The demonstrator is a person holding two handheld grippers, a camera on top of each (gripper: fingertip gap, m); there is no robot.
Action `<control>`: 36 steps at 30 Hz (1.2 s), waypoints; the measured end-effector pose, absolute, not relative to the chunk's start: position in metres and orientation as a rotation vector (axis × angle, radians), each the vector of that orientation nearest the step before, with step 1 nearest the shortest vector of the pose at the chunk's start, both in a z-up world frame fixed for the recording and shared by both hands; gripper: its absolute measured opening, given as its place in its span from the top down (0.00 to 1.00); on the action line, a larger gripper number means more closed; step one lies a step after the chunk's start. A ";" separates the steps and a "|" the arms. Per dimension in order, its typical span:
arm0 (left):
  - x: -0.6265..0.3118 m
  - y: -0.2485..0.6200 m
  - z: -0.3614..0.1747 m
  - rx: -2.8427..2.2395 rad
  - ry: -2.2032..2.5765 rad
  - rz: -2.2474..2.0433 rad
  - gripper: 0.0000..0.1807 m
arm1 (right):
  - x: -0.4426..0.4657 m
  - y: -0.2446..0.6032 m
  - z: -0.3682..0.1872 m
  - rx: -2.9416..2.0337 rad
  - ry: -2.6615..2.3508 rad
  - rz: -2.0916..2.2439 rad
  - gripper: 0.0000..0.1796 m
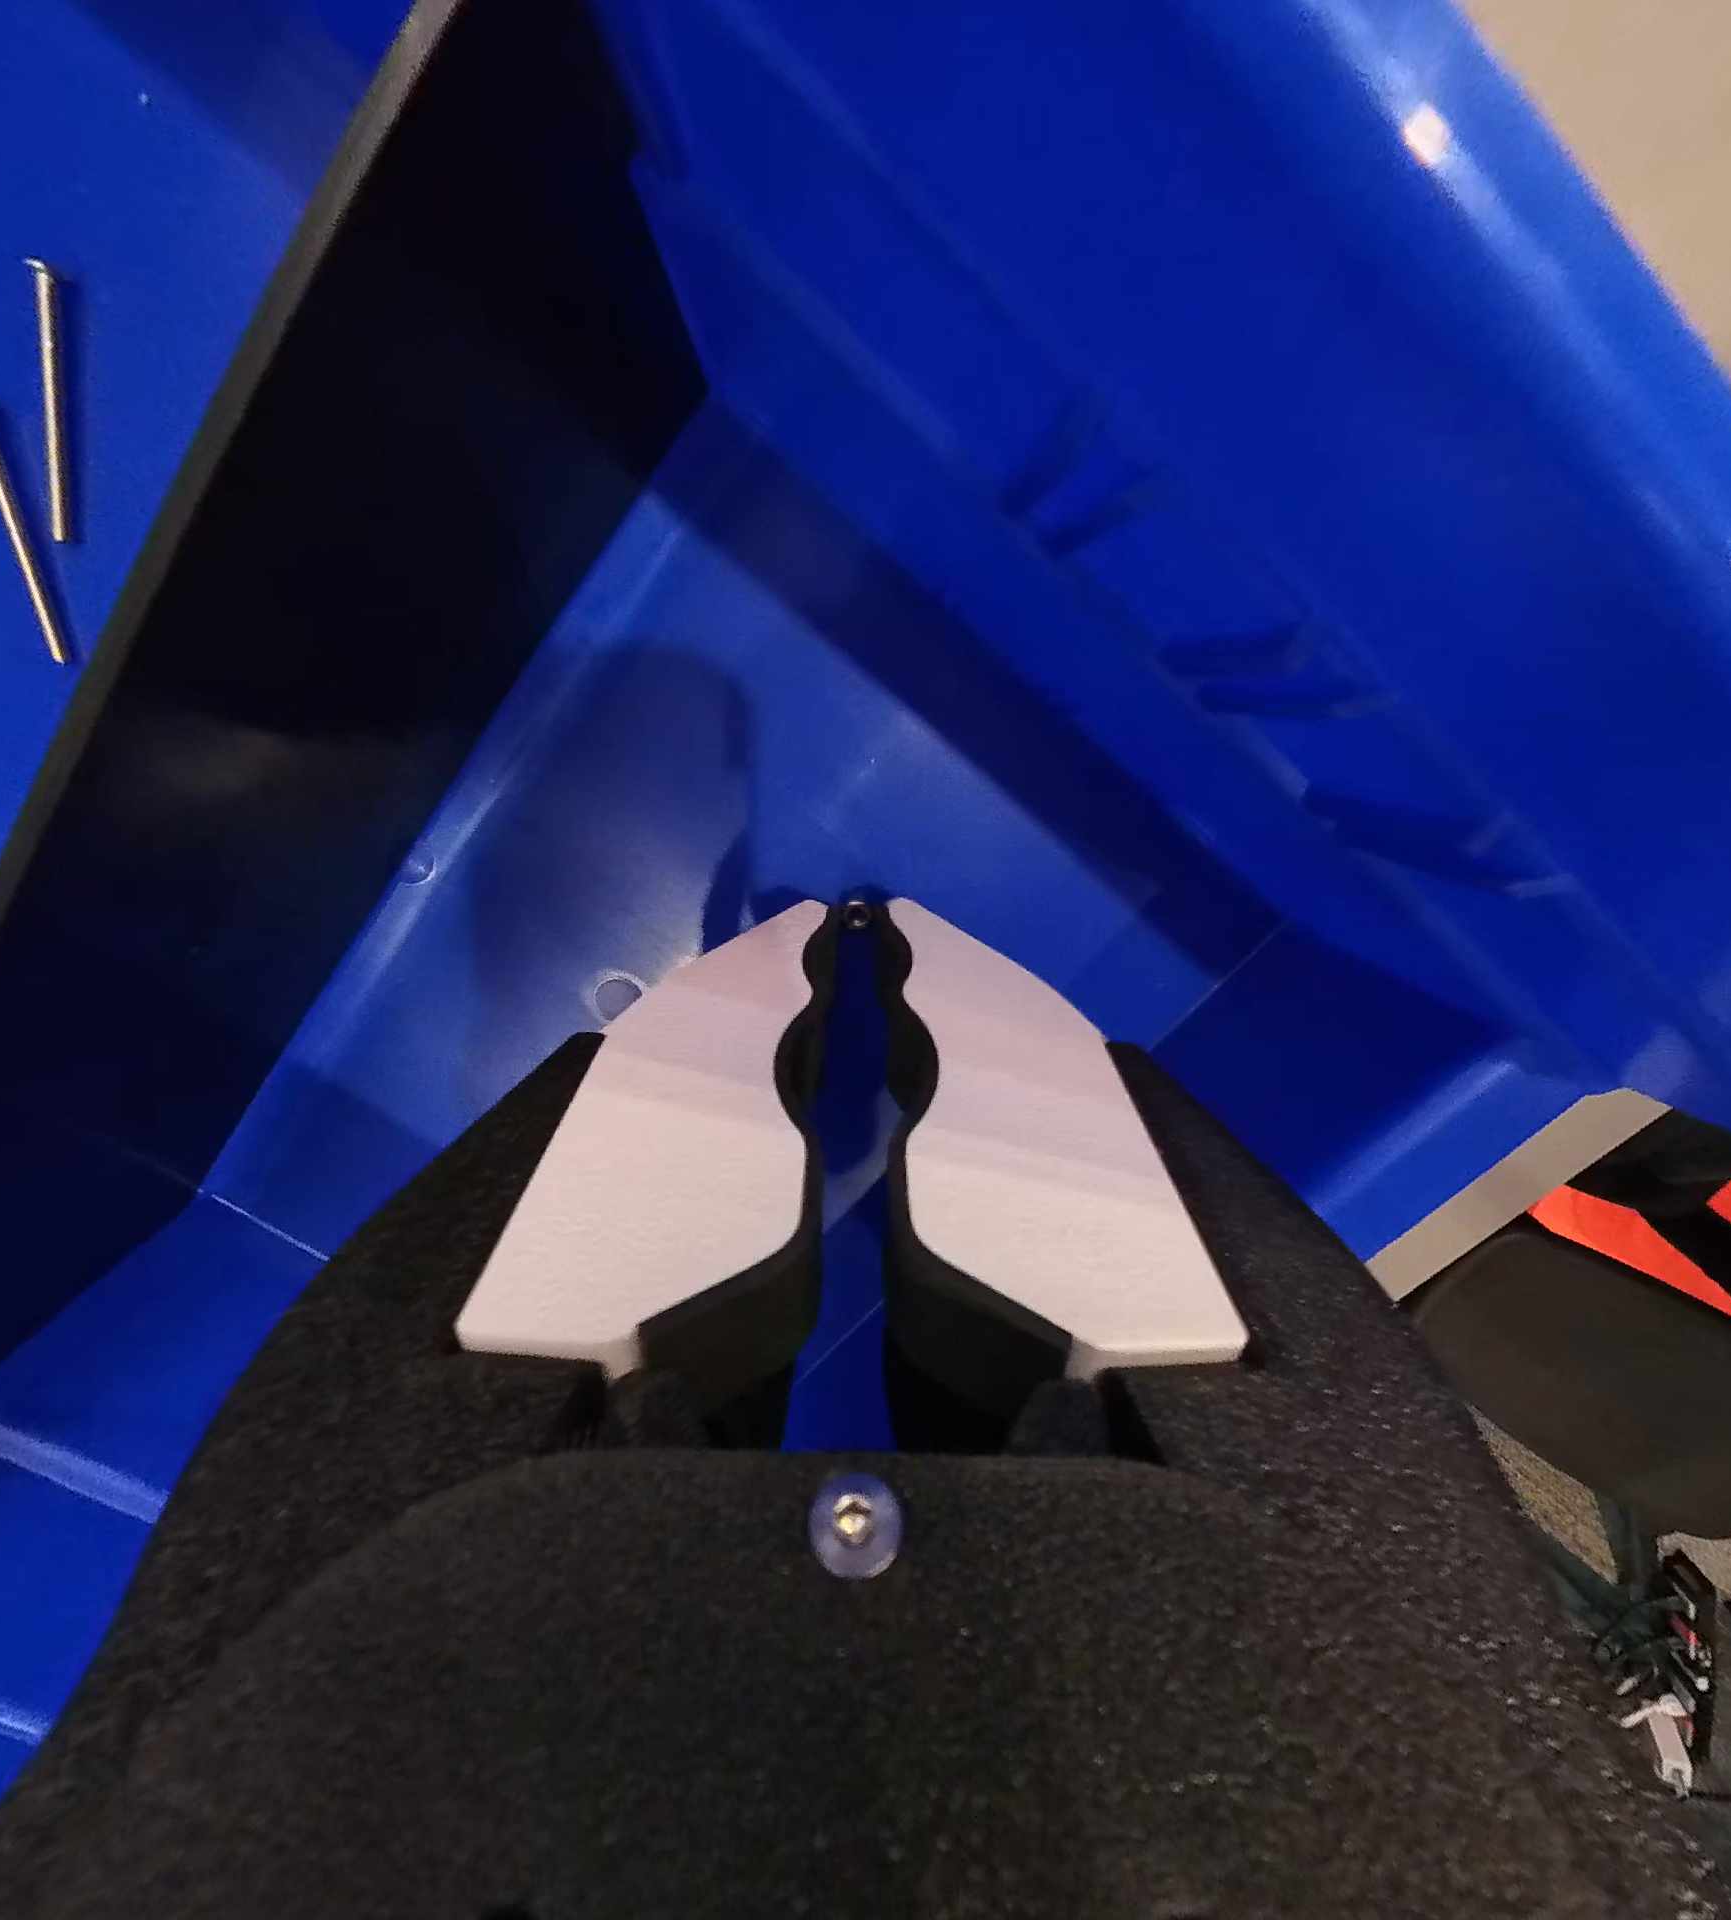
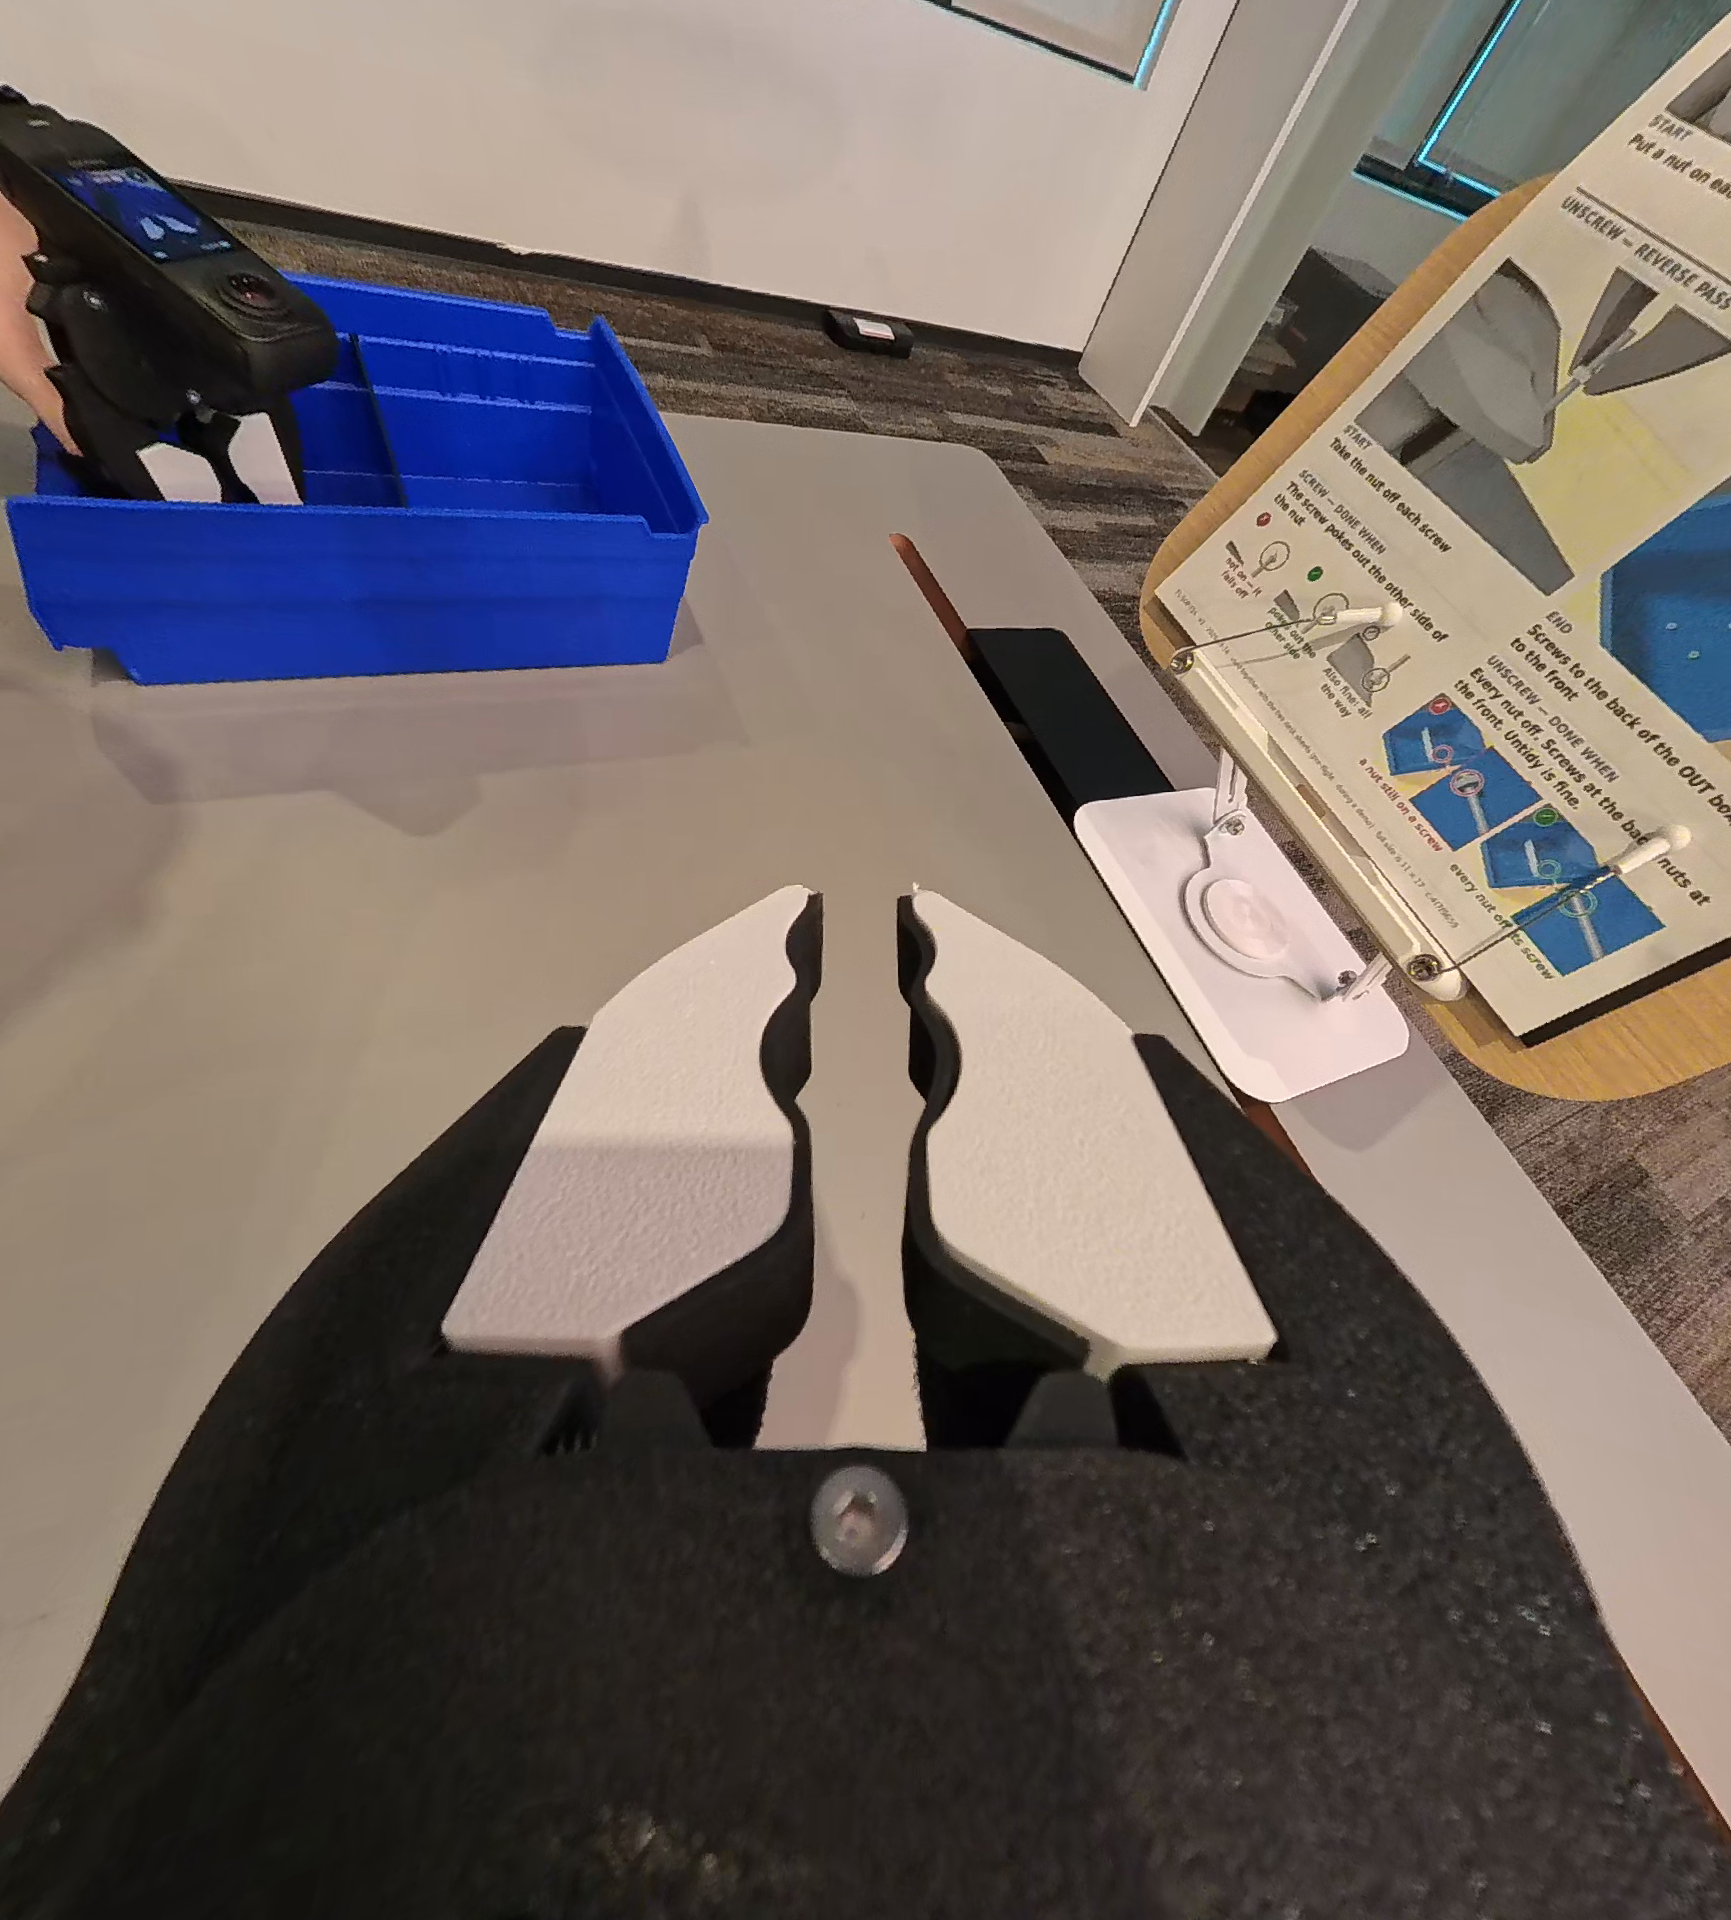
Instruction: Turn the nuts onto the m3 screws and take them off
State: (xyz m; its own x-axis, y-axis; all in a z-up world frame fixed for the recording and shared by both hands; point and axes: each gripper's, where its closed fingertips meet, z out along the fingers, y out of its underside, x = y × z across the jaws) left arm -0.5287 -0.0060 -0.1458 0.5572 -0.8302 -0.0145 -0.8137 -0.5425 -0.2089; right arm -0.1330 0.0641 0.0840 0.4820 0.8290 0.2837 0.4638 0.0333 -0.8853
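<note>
Blue bin (image 2: 352, 582) at the surface's far left corner: left gripper (image 1: 856, 920) pinches a tiny nut (image 1: 857, 916) there by its flats. Light, slippery, easily dropped. Right gripper (image 2: 859, 904) hangs released, empty.

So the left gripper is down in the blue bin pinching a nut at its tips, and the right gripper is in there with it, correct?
Not quite. The right gripper is outside the blue bin, open above the grey table, as the right wrist view shows. The left gripper is in the bin, pinching a nut.
</note>
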 end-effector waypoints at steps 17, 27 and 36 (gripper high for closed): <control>-0.536 -0.006 -0.133 -2.604 1.330 -0.188 1.00 | -0.131 0.064 0.087 -1.601 -1.144 0.403 0.93; -0.532 -0.006 -0.144 -2.641 1.357 -0.108 0.92 | -0.131 0.064 0.084 -1.610 -1.151 0.398 0.93; -0.531 -0.008 -0.146 -2.630 1.370 -0.103 0.96 | -0.130 0.064 0.084 -1.608 -1.157 0.398 0.93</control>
